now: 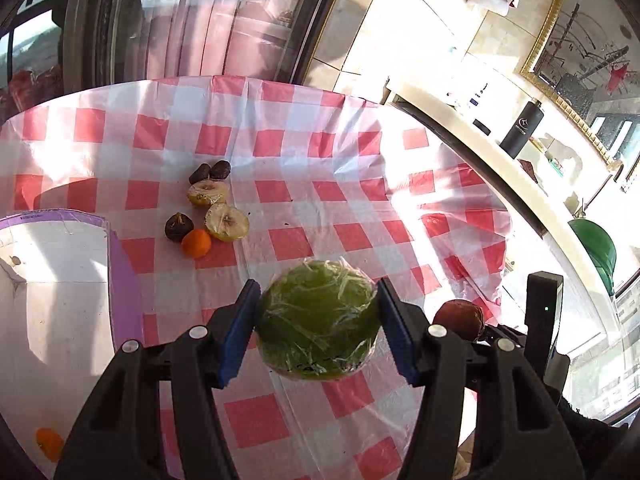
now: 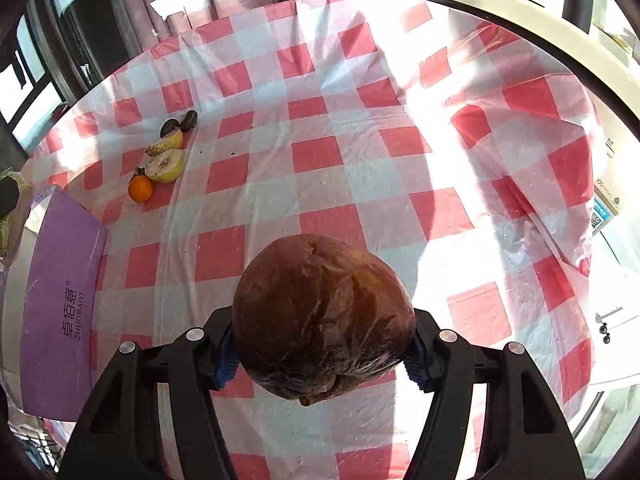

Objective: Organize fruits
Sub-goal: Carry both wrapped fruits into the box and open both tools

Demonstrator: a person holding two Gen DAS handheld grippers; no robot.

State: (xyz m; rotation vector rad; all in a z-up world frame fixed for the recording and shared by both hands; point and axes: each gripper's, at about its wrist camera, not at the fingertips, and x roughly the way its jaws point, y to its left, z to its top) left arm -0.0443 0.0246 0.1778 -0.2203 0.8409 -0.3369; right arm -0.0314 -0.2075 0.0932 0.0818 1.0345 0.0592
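Gripping a green round fruit wrapped in clear film, the left claw has both blue pads pressed against the fruit's sides; the fruit sits clear above the checked cloth of the surface. The right claw holds a brown-red round fruit, also film-wrapped, its blue pads largely hidden behind the fruit's bulk; that fruit likewise hangs above the cloth, and in the left wrist view it shows just beside the left claw's right finger.

Loose fruit lies grouped on the far left part of the surface: two dark wrinkled fruits touching each other at the far end; a cut pale half just in front of them; a second cut half nearer; a dark round fruit beside it; a small orange fruit touching the second half's near edge.

A purple-rimmed box stands at the left edge of the surface, its white interior brightly lit; printed lettering shows on its purple flap in the right wrist view; another small orange fruit lies inside its near corner. A black bottle stands on the pale ledge beyond the surface at right; a green object sits further along, too cropped to identify.
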